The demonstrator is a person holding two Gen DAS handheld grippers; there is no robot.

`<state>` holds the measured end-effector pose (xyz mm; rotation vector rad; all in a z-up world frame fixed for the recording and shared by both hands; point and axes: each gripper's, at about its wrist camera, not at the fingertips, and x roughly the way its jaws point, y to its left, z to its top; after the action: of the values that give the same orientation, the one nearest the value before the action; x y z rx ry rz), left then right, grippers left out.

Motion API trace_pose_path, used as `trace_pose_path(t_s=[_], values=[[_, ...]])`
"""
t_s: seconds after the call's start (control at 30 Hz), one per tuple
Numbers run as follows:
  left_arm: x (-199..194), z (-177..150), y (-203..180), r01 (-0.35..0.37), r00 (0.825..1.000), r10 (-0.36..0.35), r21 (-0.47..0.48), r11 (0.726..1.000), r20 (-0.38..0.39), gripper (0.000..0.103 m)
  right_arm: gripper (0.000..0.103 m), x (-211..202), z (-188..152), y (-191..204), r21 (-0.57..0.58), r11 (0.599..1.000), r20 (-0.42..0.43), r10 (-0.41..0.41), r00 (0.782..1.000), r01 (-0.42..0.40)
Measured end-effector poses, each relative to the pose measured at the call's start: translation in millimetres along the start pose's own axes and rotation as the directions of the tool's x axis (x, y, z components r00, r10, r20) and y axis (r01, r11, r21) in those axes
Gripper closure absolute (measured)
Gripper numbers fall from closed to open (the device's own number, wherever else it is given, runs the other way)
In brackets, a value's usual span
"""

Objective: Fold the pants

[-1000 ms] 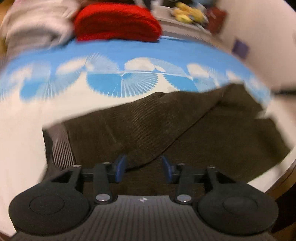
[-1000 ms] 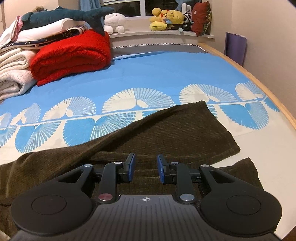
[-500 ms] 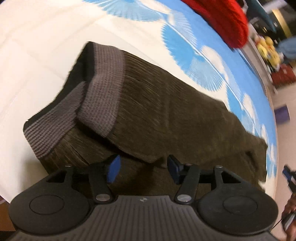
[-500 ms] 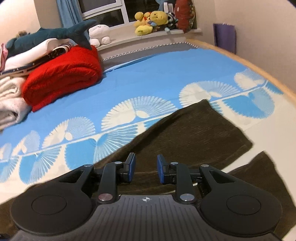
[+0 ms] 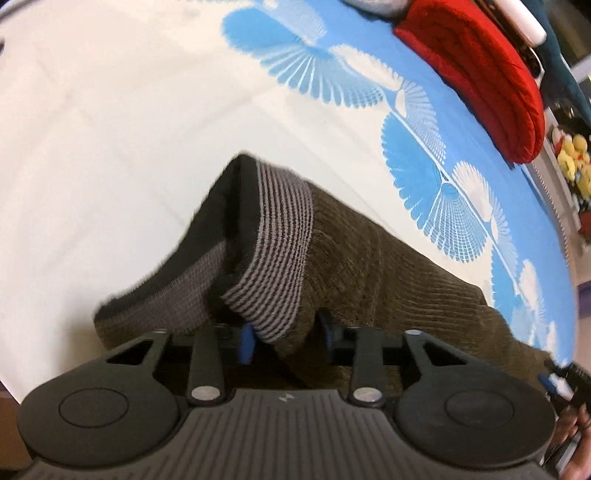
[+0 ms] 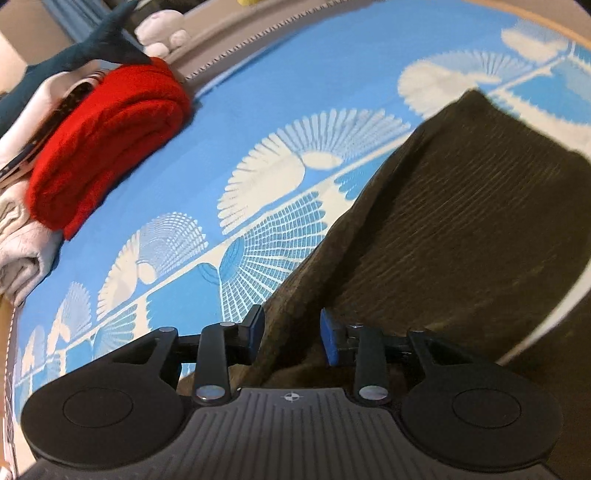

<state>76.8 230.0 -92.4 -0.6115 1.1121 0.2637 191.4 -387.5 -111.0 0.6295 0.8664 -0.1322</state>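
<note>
Dark brown corduroy pants (image 5: pixel 388 273) lie on the bed with a grey striped waistband (image 5: pixel 284 236) folded up at their near end. My left gripper (image 5: pixel 286 338) points down at that end. Its jaws are closing, with the waistband's corner between them and filling the gap. In the right wrist view a pant leg (image 6: pixel 461 206) stretches away to the right. My right gripper (image 6: pixel 291 332) hovers over the leg's long left edge with its jaws opening. The fabric edge lies between its pads, not pinched.
The bed sheet (image 6: pixel 258 110) is blue with white fan prints and cream (image 5: pixel 110 129) at the near side. A folded red blanket (image 6: pixel 107 136) and pale towels (image 6: pixel 22 258) sit at the back left, with plush toys (image 5: pixel 572 166) beyond. A wooden bed edge (image 6: pixel 546 22) curves at the right.
The left gripper moved in over the waistband's corner and its jaws narrowed around it. The right gripper rolled and sank toward the pant leg's edge, and its jaws widened a little.
</note>
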Motion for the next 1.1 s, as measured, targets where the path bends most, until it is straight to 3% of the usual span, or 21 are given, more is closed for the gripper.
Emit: trace_pose_path(t_s=[0.2, 0.23, 0.27, 0.37, 0.57, 0.73, 0.83, 0.9, 0.93, 1.0, 1.1], values=[[-13, 5, -12, -0.016, 0.998, 0.011, 0.086, 0.996, 0.064, 0.078, 0.068, 31, 2, -1, 0.039, 0.999, -0.023, -0.037, 0.999, 0.038], [-14, 6, -13, -0.014, 0.998, 0.008, 0.092, 0.996, 0.069, 0.078, 0.073, 32, 2, -1, 0.034, 0.999, -0.022, -0.033, 0.999, 0.033], [-14, 7, -13, -0.014, 0.998, 0.007, 0.095, 0.995, 0.070, 0.078, 0.096, 33, 1, -1, 0.022, 1.000, -0.017, -0.021, 1.000, 0.022], [-17, 8, -11, -0.007, 0.998, 0.001, 0.088, 0.996, 0.065, 0.078, 0.100, 23, 1, 0, 0.000, 1.000, 0.025, 0.013, 1.000, -0.013], [-35, 10, -8, 0.033, 0.994, -0.043, 0.093, 0.995, 0.097, 0.081, 0.101, -42, 0, -4, -0.014, 0.996, 0.106, 0.093, 0.990, -0.092], [-68, 6, -1, 0.037, 0.982, -0.070, 0.184, 0.982, 0.176, 0.083, 0.101, -132, -29, -12, -0.114, 0.988, 0.158, 0.120, 0.980, -0.103], [-77, 3, 11, 0.020, 0.983, -0.060, 0.224, 0.974, 0.171, 0.083, 0.101, -172, -74, -27, -0.169, 0.983, 0.099, 0.086, 0.991, -0.068], [-73, 5, 16, 0.000, 0.991, -0.033, 0.246, 0.969, 0.130, 0.083, 0.100, -177, -109, -47, -0.177, 0.984, -0.031, 0.007, 1.000, -0.012], [-67, 5, 16, -0.028, 0.994, -0.002, 0.275, 0.961, 0.109, 0.083, 0.100, -173, -123, -56, -0.188, 0.982, -0.108, -0.021, 0.994, 0.000], [-52, 8, 15, -0.071, 0.997, 0.058, 0.316, 0.946, 0.051, 0.082, 0.099, -158, -143, -74, -0.236, 0.972, -0.277, -0.059, 0.959, -0.009], [-36, 14, 19, -0.093, 0.995, 0.100, 0.285, 0.954, -0.012, 0.079, 0.098, -168, -131, -89, -0.307, 0.951, -0.201, -0.108, 0.974, 0.042]])
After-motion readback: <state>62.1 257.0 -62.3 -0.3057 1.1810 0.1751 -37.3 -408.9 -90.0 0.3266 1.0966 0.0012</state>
